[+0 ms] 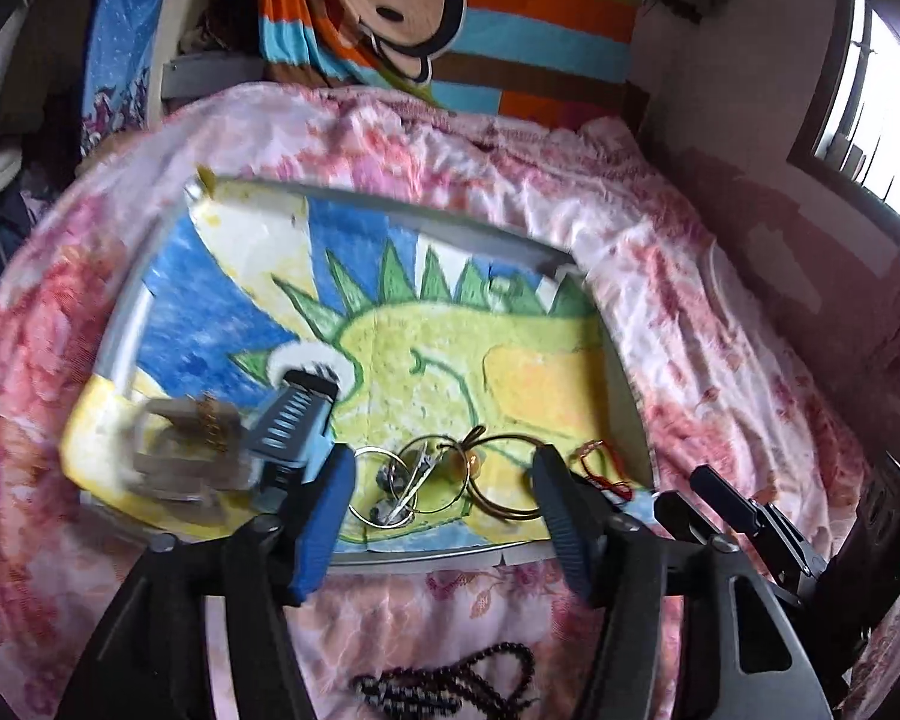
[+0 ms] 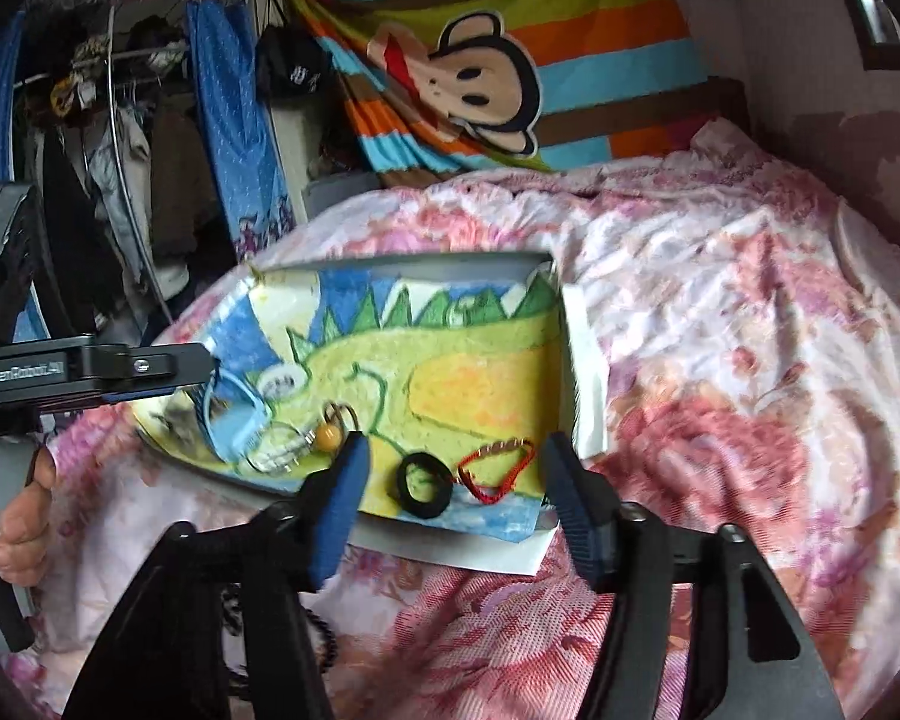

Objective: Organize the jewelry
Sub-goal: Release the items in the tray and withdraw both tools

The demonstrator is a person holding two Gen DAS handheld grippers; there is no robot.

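My left jaws (image 1: 444,489) and right jaws (image 2: 453,468) both stand apart, gripping nothing. Between the left ones lie gold rings (image 1: 450,474); between the right, a black hair tie (image 2: 421,483) and red cord (image 2: 498,468), all on the dinosaur drawing (image 1: 450,348) on the bed (image 1: 660,300).

Thin gold bangles (image 1: 498,480), red cord bracelet (image 2: 498,471), black hair band (image 2: 423,483) flat on drawing; blurred earrings, perhaps.

Thin shiny metal bangles (image 1: 498,480) and a twisted red cord bracelet (image 2: 498,468) lie on matt crayoned paper (image 1: 438,348); the floral bedspread (image 1: 660,300) looks soft cloth.
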